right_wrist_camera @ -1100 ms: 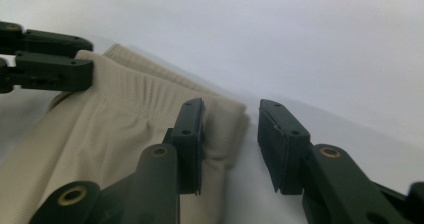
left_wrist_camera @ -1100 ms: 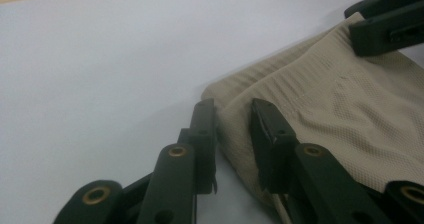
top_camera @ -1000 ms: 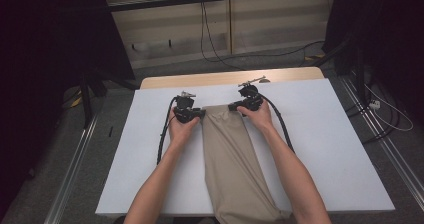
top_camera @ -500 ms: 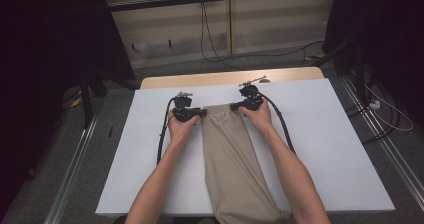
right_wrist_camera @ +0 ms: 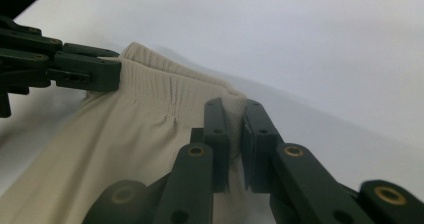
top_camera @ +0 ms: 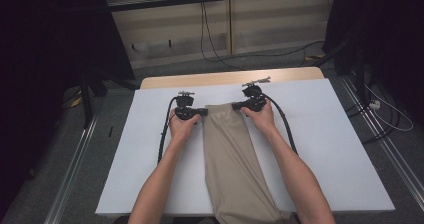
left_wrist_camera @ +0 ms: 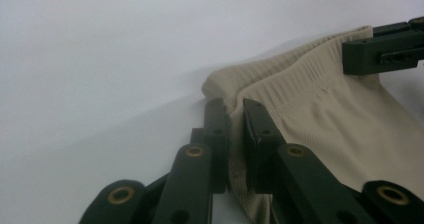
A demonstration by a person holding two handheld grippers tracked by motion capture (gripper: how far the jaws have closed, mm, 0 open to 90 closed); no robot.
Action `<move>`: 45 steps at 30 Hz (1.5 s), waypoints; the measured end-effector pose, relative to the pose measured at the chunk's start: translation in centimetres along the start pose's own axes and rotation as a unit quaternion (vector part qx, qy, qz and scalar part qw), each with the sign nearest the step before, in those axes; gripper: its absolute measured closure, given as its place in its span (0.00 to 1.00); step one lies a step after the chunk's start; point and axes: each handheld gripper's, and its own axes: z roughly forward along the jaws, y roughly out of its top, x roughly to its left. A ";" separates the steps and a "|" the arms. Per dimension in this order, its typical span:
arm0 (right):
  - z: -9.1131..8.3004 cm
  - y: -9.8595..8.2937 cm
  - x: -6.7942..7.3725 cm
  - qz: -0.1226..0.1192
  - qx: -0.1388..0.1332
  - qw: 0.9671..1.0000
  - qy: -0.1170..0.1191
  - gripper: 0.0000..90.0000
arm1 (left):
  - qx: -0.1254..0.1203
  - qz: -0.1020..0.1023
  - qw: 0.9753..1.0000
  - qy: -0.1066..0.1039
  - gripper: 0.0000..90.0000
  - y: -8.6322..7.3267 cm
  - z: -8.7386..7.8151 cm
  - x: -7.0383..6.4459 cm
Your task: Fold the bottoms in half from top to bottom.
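Observation:
A beige folded garment (top_camera: pixel 232 159) with a ribbed elastic waistband lies lengthwise on the white table top (top_camera: pixel 325 149), its waistband at the far end and its lower end hanging over the near edge. My left gripper (top_camera: pixel 203 112) is shut on the waistband's left corner (left_wrist_camera: pixel 225 86). My right gripper (top_camera: pixel 235 105) is shut on the waistband's right corner (right_wrist_camera: pixel 235 96). In the left gripper view my own jaws pinch the fabric (left_wrist_camera: pixel 320 104), and the right gripper's jaws (left_wrist_camera: pixel 385 49) hold the far corner. The right gripper view shows the left gripper's jaws (right_wrist_camera: pixel 87 69) on the opposite corner of the garment (right_wrist_camera: pixel 125 134).
A strip of bare wood (top_camera: pixel 230 78) runs along the table's far edge. Black cables (top_camera: pixel 162 134) trail from both grippers over the white surface. Metal rails (top_camera: pixel 75 179) flank the table on the floor, and dark stands (top_camera: pixel 90 89) stand at both sides.
Both grippers have slid the garment's waistband a little farther away across the table, still gripping its corners.

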 end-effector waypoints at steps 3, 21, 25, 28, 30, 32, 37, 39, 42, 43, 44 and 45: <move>-1.2 0.8 -0.2 0.003 -0.023 1.000 0.000 0.93 | -0.024 0.010 1.000 -0.007 0.91 1.3 -0.6 -0.6; -10.7 9.4 0.9 -0.022 -0.153 0.988 -0.011 0.92 | -0.140 0.085 0.987 -0.010 0.91 11.9 -5.8 -5.1; -13.2 11.4 1.4 -0.032 -0.178 0.983 -0.019 0.92 | -0.160 0.103 0.982 -0.009 0.91 14.8 -7.1 -6.5; -14.6 12.4 1.8 -0.038 -0.196 0.980 -0.027 0.92 | -0.165 0.116 0.979 -0.009 0.91 16.2 -8.0 -7.4; -15.0 12.4 1.7 -0.041 -0.196 0.979 -0.024 0.92 | -0.161 0.121 0.980 -0.009 0.91 16.0 -8.1 -7.8; -15.0 11.8 1.3 -0.035 -0.191 0.980 -0.029 0.92 | -0.154 0.126 0.980 -0.014 0.91 15.1 -7.8 -8.2; -14.6 9.4 1.0 -0.028 -0.179 0.983 -0.018 0.92 | -0.139 0.135 0.981 -0.025 0.91 12.4 -7.6 -8.4; -14.8 8.5 1.2 -0.028 -0.177 0.984 -0.011 0.93 | -0.144 0.130 0.980 -0.036 0.91 11.5 -8.0 -8.5; -15.3 6.9 1.9 -0.025 -0.174 0.984 0.007 0.93 | -0.143 0.133 0.980 -0.045 0.91 9.8 -9.0 -9.0; -15.5 6.5 2.1 -0.025 -0.172 0.985 0.012 0.93 | -0.138 0.147 0.979 -0.036 0.91 9.0 -9.5 -9.5; -15.9 5.8 2.7 -0.032 -0.171 0.985 0.017 0.93 | -0.139 0.153 0.978 -0.037 0.91 8.6 -9.9 -9.7; -16.1 5.4 3.0 -0.038 -0.167 0.985 0.014 0.93 | -0.140 0.155 0.977 -0.044 0.91 7.7 -10.3 -10.0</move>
